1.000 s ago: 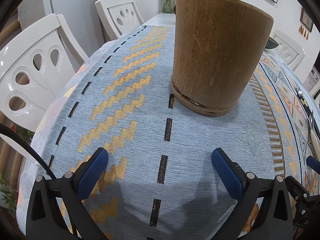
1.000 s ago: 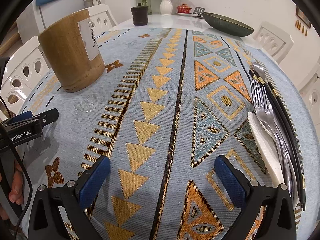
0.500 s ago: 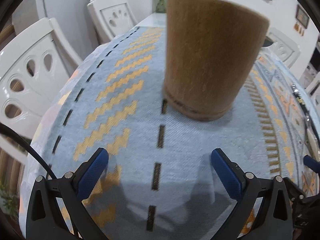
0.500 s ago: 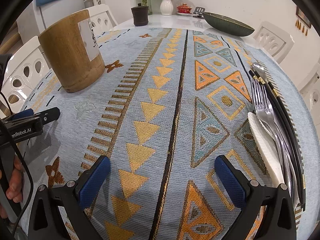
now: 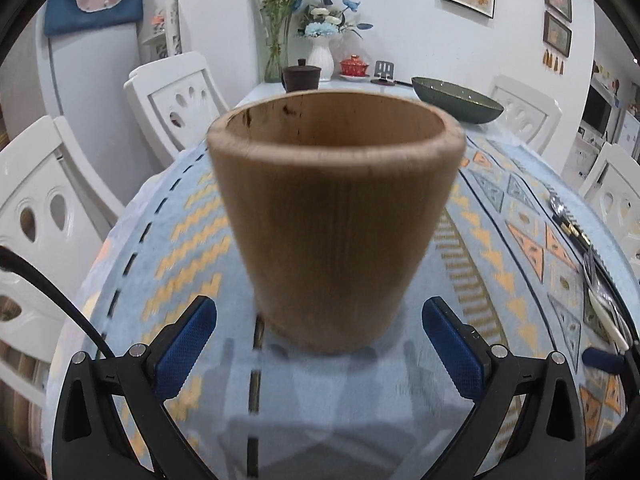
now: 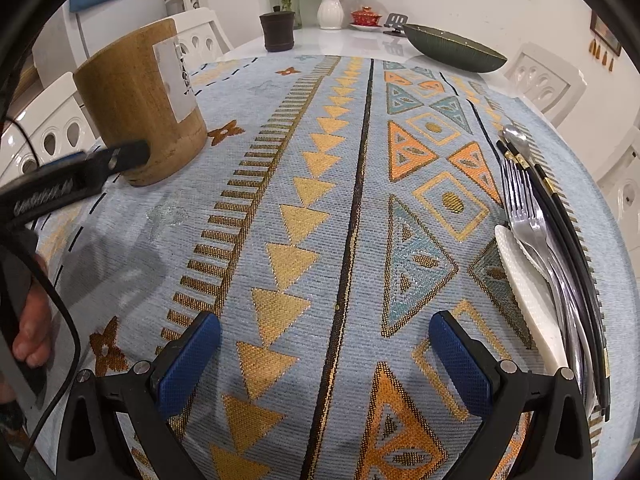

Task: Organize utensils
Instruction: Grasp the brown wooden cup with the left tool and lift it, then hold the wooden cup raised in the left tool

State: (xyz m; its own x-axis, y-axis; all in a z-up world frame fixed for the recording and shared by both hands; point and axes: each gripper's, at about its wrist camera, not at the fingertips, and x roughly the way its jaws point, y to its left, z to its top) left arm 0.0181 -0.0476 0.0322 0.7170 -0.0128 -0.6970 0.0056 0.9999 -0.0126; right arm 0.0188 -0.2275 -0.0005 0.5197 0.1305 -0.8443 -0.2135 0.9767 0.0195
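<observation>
Two grippers are in view, each with blue-padded black fingers spread wide and nothing between them. Left gripper (image 5: 319, 346): its pads sit either side of the base of the tall brown wooden utensil holder (image 5: 334, 216), close to it but not touching as far as the left wrist view shows (picture is motion-blurred). Holder stands upright on the pale blue woven tablecloth with orange and gold geometric bands (image 5: 500, 264); its mouth is open and no utensil shows inside. From the right wrist view, one black finger of the left gripper reaches the holder's lower wall; contact cannot be told. A hand (image 6: 30, 332) grips that tool's handle at the left edge.

Right gripper (image 6: 324, 354): jaws released, hovering over bare cloth near the table's front edge, well apart from the holder.

Utensils lie in a tight bundle along the right side of the cloth: white textured-handled knife (image 6: 528, 300) innermost, silver metal forks (image 6: 528, 224) beside it, black chopsticks with gold bands (image 6: 560, 216) outermost, a silver spoon (image 6: 516, 138) at the far end.

Farther back on bare white tabletop: dark green shallow bowl (image 6: 454, 48), dark lidded pot (image 6: 277, 32), white flower vase (image 6: 330, 10).
</observation>
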